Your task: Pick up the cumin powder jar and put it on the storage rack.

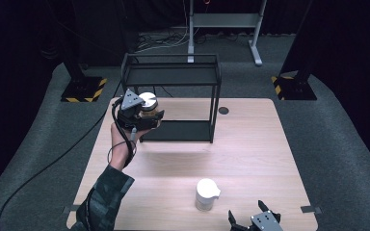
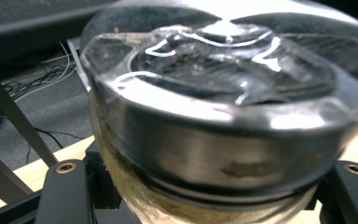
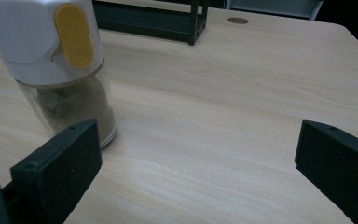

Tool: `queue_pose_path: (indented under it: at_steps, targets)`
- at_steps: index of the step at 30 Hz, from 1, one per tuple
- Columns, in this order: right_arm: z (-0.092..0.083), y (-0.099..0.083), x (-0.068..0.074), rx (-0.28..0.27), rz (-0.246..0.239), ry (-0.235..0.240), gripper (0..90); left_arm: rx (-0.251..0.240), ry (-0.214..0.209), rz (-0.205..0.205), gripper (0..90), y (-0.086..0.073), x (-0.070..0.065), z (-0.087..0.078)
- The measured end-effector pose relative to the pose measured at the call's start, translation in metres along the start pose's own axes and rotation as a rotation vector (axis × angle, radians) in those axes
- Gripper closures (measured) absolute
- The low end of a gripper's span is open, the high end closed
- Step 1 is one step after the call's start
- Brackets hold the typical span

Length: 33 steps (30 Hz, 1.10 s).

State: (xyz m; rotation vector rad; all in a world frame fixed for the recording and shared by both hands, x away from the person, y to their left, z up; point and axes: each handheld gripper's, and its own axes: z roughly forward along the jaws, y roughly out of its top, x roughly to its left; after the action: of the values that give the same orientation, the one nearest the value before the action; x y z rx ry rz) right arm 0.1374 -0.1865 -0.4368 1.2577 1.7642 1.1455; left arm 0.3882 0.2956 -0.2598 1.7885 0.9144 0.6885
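My left gripper [image 1: 144, 115] is shut on a glass jar with a silver metal lid [image 1: 148, 102], held in the air at the left end of a black two-tier wire rack [image 1: 171, 74]. In the left gripper view the jar's lid [image 2: 223, 116] looms close and blurred between my two black jaws. A second jar with a white cap [image 1: 206, 194] stands on the wooden table [image 1: 250, 149] near the front. My right gripper [image 1: 255, 222] rests at the table's front edge, open. In the right gripper view that jar, with a yellow flip tab and brown powder inside [image 3: 65, 70], stands just beyond my left-hand jaw.
The rack's lower shelf [image 1: 176, 131] lies on the table behind the held jar. A small dark round grommet [image 1: 223, 110] sits in the tabletop right of the rack. Cables trail across the grey floor to the left and behind.
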Motion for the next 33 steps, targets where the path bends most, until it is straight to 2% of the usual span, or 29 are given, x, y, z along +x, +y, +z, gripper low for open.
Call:
queue_pose_path:
  at_steps: [9, 18, 33]
  targets:
    - [-0.001, 0.000, 0.000, 0.000, -0.004, -0.004, 0.0, 0.004, -0.012, 0.008, 31.0, 0.019, 0.006, 0.002]
    - [0.001, 0.000, -0.001, 0.010, 0.000, -0.007, 0.0, -0.005, -0.021, 0.016, 31.0, 0.029, 0.009, 0.000]
    - [0.001, 0.001, 0.000, 0.010, -0.006, -0.005, 0.0, -0.008, -0.044, 0.044, 31.0, 0.055, 0.015, -0.011]
